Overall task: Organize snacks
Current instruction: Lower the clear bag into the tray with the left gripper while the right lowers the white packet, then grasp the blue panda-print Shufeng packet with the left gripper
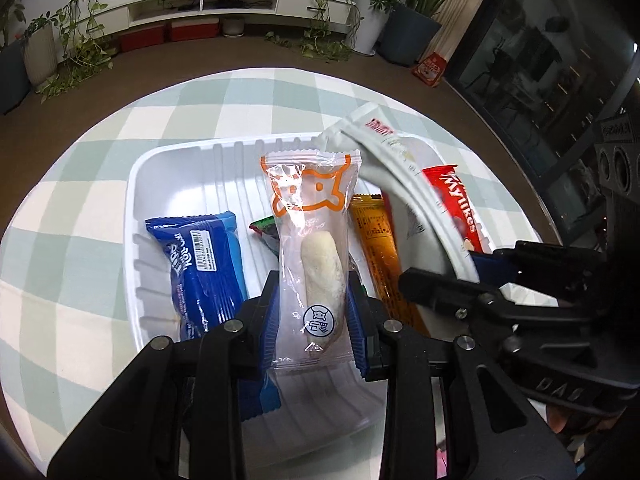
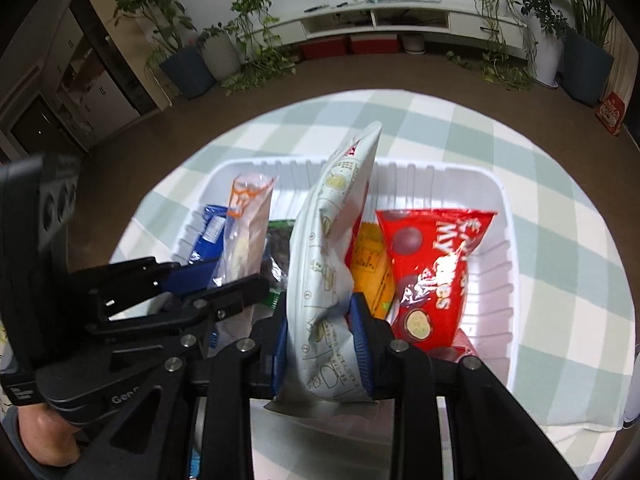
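A white ribbed tray (image 1: 168,160) (image 2: 496,200) sits on the checked tablecloth. My left gripper (image 1: 312,312) is shut on a clear packet with orange print and a pale roll inside (image 1: 316,248), held over the tray; it shows at the left in the right wrist view (image 2: 244,232). My right gripper (image 2: 320,340) is shut on a white pouch (image 2: 332,248), held upright over the tray; it also shows in the left wrist view (image 1: 404,168). In the tray lie a blue packet (image 1: 204,268), an orange bar (image 1: 376,248) (image 2: 372,264), a red Mylikes bag (image 2: 432,272) (image 1: 460,208) and a green packet (image 1: 266,232).
The round table (image 1: 80,216) carries a green and white checked cloth. Beyond it are brown floor, potted plants (image 2: 248,48), a white TV cabinet (image 1: 208,4) and a red box (image 1: 430,69) on the floor.
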